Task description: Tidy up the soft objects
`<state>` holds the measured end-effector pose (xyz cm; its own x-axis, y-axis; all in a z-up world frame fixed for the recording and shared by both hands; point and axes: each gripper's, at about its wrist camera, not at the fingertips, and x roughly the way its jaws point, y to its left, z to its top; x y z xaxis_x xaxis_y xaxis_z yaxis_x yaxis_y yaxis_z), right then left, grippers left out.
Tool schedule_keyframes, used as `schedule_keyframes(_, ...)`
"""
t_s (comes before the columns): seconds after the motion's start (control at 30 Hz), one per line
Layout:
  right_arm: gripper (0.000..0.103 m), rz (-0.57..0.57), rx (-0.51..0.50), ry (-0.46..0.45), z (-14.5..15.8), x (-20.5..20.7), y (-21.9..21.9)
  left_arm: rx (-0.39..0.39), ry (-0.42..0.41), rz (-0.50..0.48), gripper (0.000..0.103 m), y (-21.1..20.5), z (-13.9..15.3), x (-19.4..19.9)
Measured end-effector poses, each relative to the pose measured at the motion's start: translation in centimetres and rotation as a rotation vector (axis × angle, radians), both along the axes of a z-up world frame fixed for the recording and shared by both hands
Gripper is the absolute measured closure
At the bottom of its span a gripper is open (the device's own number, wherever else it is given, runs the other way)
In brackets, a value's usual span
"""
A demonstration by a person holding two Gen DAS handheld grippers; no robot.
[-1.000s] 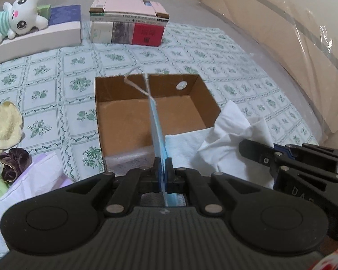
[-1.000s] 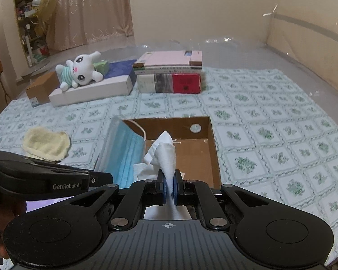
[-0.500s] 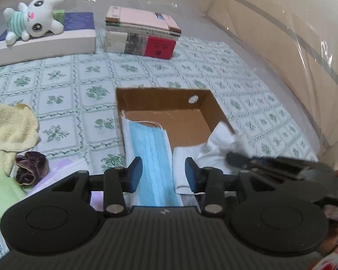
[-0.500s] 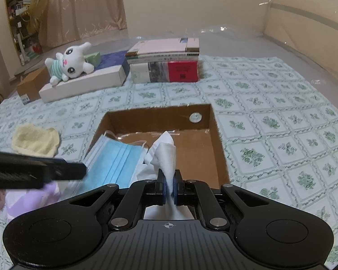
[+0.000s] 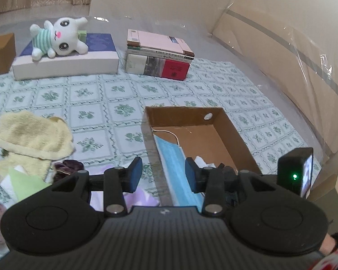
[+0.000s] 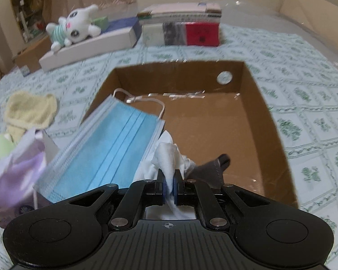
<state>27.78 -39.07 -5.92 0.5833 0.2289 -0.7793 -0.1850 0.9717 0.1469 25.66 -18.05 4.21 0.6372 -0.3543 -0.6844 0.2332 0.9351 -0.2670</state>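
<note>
An open cardboard box (image 5: 234, 135) sits on the flowered cover. A blue face mask (image 5: 171, 157) lies along its left wall, leaning on the rim (image 6: 110, 148). My left gripper (image 5: 163, 175) hangs open above the box's near left corner, with nothing between its pads. My right gripper (image 6: 169, 184) is shut on a crumpled white cloth (image 6: 166, 155), low over the near end of the box (image 6: 259, 103) and right of the mask. In the left wrist view only a bit of that cloth (image 5: 201, 160) shows, and the right gripper's body (image 5: 295, 171) sits at the right.
Left of the box lie a yellow towel (image 5: 33, 132), a dark purple scrunchie (image 5: 67, 166), a green sheet (image 5: 27, 180) and a lilac cloth (image 6: 18, 175). At the back are a plush rabbit (image 5: 60, 36) on a flat white box (image 5: 67, 65) and stacked books (image 5: 160, 56).
My left gripper let go of the blue mask, opened and drew back to the left; the mask now lies in the box. My right gripper sank toward the box with the white cloth.
</note>
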Motion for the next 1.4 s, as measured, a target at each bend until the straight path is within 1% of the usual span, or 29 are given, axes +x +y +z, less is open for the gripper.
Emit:
schedule_keyframes(0.1, 0.097, 0.011, 0.005, -0.007, 0.3, 0.0, -0.2, 0.026, -0.020, -0.009, 0.066, 0.2, 0.2, -0.7)
schedule_keyframes(0.17, 0.092, 0.008, 0.012, -0.027, 1.0, -0.4, -0.6, 0.035, -0.025, -0.008, 0.065, 0.4, 0.3, -1.1)
schedule_keyframes(0.2, 0.080, 0.007, 0.010, -0.042, 1.3, -0.7, -0.7, 0.042, -0.029, -0.004, 0.064, 0.5, 0.3, -1.3)
schedule_keyframes(0.23, 0.060, 0.008, 0.010, -0.058, 1.8, -1.1, -0.7, 0.051, -0.033, -0.001, 0.063, 0.6, 0.4, -1.5)
schedule_keyframes(0.3, 0.040, 0.002, 0.008, -0.094, 2.7, -2.1, -1.0, 0.062, -0.046, 0.007, 0.060, 0.8, 0.5, -2.2)
schedule_keyframes(0.4, 0.039, -0.015, 0.012, -0.137, 4.3, -3.8, -1.3, 0.065, -0.059, 0.017, 0.054, 1.3, 0.8, -3.5)
schedule_keyframes(0.43, 0.039, -0.030, 0.013, -0.146, 4.9, -4.4, -1.4, 0.067, -0.064, 0.020, 0.051, 1.6, 0.9, -3.9)
schedule_keyframes(0.5, 0.037, -0.072, 0.023, -0.162, 6.0, -5.7, -1.7, 0.071, -0.079, 0.027, 0.049, 2.0, 1.1, -5.1)
schedule_keyframes(0.53, 0.037, -0.093, 0.036, -0.169, 6.5, -6.5, -1.8, 0.070, -0.084, 0.031, 0.047, 2.3, 1.1, -5.5)
schedule_keyframes(0.57, 0.036, -0.104, 0.050, -0.173, 7.0, -7.3, -1.8, 0.068, -0.088, 0.036, 0.040, 2.6, 1.2, -6.1)
schedule_keyframes(0.6, 0.036, -0.108, 0.059, -0.178, 7.4, -8.0, -1.6, 0.068, -0.095, 0.039, 0.037, 2.9, 1.3, -6.7)
schedule_keyframes(0.73, 0.034, -0.116, 0.062, -0.198, 8.9, -10.9, -0.3, 0.098, -0.131, 0.044, 0.033, 3.8, 1.5, -9.1)
schedule_keyframes(0.8, 0.034, -0.126, 0.078, -0.210, 9.5, -12.4, 0.3, 0.100, -0.140, 0.049, 0.027, 4.5, 1.6, -10.4)
schedule_keyframes(0.83, 0.033, -0.132, 0.090, -0.215, 9.8, -13.2, 0.8, 0.099, -0.144, 0.053, 0.021, 4.8, 1.6, -11.1)
schedule_keyframes(0.87, 0.033, -0.132, 0.102, -0.218, 10.0, -14.0, 1.3, 0.099, -0.149, 0.057, 0.018, 5.2, 1.6, -11.8)
schedule_keyframes(0.97, 0.032, -0.118, 0.127, -0.231, 10.7, -16.2, 3.2, 0.109, -0.155, 0.061, 0.015, 6.7, 1.6, -13.8)
schedule_keyframes(1.13, 0.030, -0.072, 0.154, -0.243, 11.3, -19.0, 6.6, 0.130, -0.177, 0.106, 0.013, 10.2, 1.6, -16.9)
schedule_keyframes(1.27, 0.029, -0.031, 0.174, -0.241, 11.8, -20.2, 9.4, 0.141, -0.177, 0.154, 0.012, 13.1, 1.5, -18.7)
schedule_keyframes(1.4, 0.029, 0.015, 0.171, -0.234, 11.8, -20.9, 12.0, 0.153, -0.169, 0.200, 0.012, 15.6, 1.3, -20.0)
